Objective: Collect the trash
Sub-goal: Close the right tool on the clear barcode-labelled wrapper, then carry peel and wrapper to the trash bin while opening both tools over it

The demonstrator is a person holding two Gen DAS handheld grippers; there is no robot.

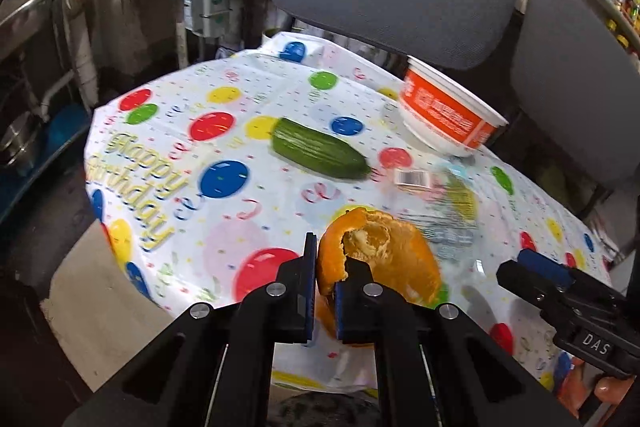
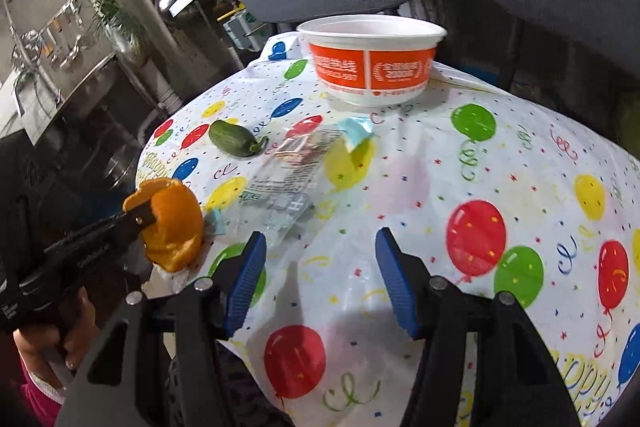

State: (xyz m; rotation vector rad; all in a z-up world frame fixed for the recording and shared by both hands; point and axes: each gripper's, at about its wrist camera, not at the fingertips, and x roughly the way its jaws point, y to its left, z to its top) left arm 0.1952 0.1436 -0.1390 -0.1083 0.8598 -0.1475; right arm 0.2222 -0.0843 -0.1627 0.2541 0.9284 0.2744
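1. In the left wrist view: left claw (image 1: 325, 269) pinched tight on the edge of an orange peel (image 1: 384, 251), held just above the tabletop (image 1: 240, 227) with its balloon cloth. Cucumber (image 1: 318, 148) lies mid-cloth, orange-and-white bowl (image 1: 448, 113) at the far edge, clear wrapper (image 1: 436, 203) between peel and bowl. Right claw (image 1: 536, 267) enters lower right.
2. In the right wrist view: right claw (image 2: 320, 267) spread, nothing between its blue pads (image 2: 246, 279), hovering over cloth. Peel (image 2: 176, 227) at left in the left claw (image 2: 140, 217); a hand (image 2: 60, 343) grips that tool. Wrapper (image 2: 288, 179), cucumber (image 2: 234, 138), bowl (image 2: 372, 61) ahead.
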